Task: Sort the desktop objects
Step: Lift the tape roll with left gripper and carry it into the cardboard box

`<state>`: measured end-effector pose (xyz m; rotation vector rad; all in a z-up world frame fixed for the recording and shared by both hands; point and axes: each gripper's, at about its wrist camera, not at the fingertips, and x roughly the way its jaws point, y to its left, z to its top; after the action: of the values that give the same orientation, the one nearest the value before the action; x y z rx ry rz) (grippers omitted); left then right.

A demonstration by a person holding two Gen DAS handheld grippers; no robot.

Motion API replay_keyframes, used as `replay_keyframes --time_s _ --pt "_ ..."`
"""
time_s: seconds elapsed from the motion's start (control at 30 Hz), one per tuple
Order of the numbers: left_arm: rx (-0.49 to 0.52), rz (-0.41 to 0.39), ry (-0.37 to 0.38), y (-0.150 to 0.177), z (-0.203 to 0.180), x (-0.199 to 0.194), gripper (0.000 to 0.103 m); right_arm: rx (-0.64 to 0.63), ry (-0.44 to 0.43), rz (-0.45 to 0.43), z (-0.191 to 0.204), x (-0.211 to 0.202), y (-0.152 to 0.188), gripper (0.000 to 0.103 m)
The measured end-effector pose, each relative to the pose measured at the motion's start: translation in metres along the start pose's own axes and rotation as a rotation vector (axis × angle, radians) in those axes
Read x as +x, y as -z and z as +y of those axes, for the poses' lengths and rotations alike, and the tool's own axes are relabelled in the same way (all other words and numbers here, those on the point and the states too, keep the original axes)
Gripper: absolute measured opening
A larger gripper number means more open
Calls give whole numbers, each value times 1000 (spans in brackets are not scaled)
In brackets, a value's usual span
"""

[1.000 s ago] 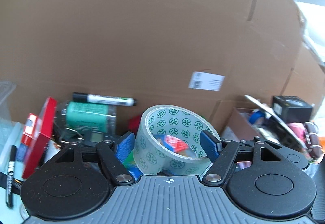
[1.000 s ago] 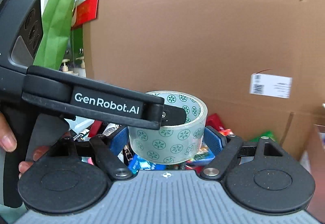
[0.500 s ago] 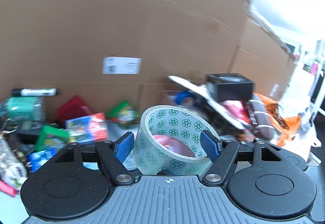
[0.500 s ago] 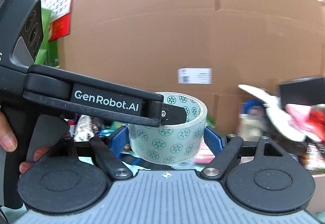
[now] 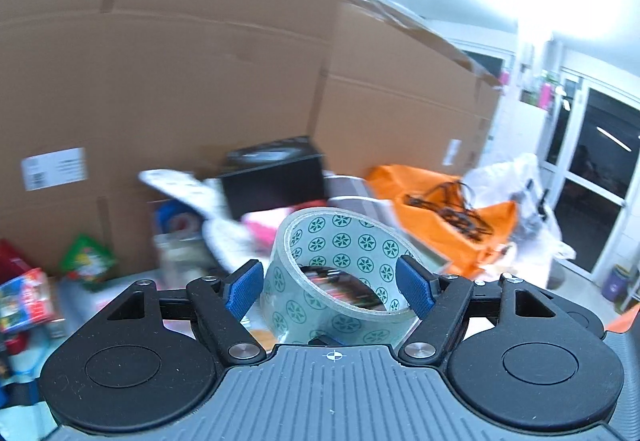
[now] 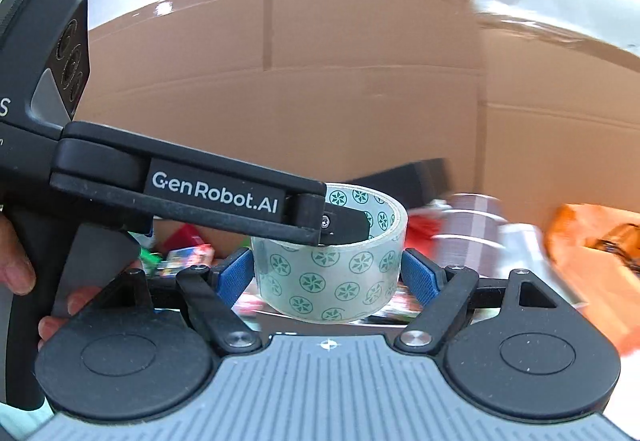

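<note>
A roll of clear tape printed with green flower marks sits between the blue pads of both grippers. My left gripper has its pads on the roll's two sides. In the right wrist view the same roll sits between my right gripper's pads, and the left gripper's black body reaches in from the left over the roll's rim. The roll is held up in the air above the cluttered desk.
A tall cardboard wall stands behind. Below it lie a black box, an orange bag, a white plastic bag, and coloured packets at the left. Glass doors are at the far right.
Both grippers have swung to the right with the tape roll between them. The marker and green bottle have left the view; the orange bag and doors have come in.
</note>
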<state>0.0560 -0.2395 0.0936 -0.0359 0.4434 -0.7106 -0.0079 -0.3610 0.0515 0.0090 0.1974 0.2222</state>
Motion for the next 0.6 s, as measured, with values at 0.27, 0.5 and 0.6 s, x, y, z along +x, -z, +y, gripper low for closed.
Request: replay_keyframes --time_s 0.27,0.5,0.6 --pt "60 21 94 -13 -56 59 83 54 122 -29 -62 -14 3 83" --pt "87 40 128 -26 -82 113 83 108 175 -50 -114 -4 7 83" --pt "92 58 119 -31 -87 135 83 150 169 -55 -136 6 10 83"
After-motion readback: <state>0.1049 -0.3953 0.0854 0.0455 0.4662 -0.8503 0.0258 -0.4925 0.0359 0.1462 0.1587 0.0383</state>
